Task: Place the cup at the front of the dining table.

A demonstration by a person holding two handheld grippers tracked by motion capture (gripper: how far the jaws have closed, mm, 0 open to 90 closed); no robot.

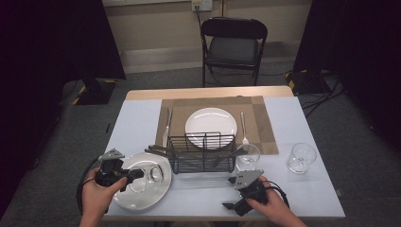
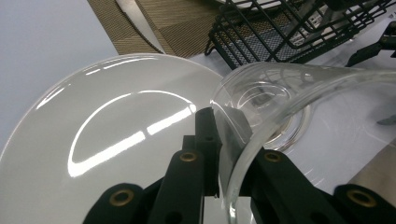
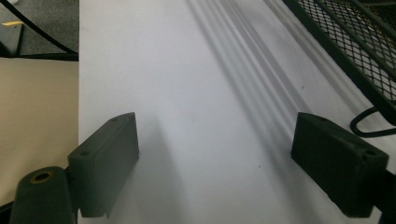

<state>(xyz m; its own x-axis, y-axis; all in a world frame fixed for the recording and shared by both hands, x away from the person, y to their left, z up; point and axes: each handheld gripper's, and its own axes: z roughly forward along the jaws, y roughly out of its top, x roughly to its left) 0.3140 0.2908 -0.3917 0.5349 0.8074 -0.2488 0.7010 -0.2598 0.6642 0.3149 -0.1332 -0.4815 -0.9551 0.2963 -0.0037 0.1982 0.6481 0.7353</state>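
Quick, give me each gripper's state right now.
Left gripper: shut on the rim of the drinking glass, over the white plate.
Right gripper: open, holding nothing.

The right tool (image 3: 215, 163) has its two black jaws far apart, with nothing between them. Under them lies the pale surface (image 3: 196, 93). Soft striped shadows run across it. At the top right is the corner of a black wire basket (image 3: 359, 51), and a thin black wire loop (image 3: 369, 123) curls near the right jaw. Grey carpet (image 3: 42, 23) shows at the top left.
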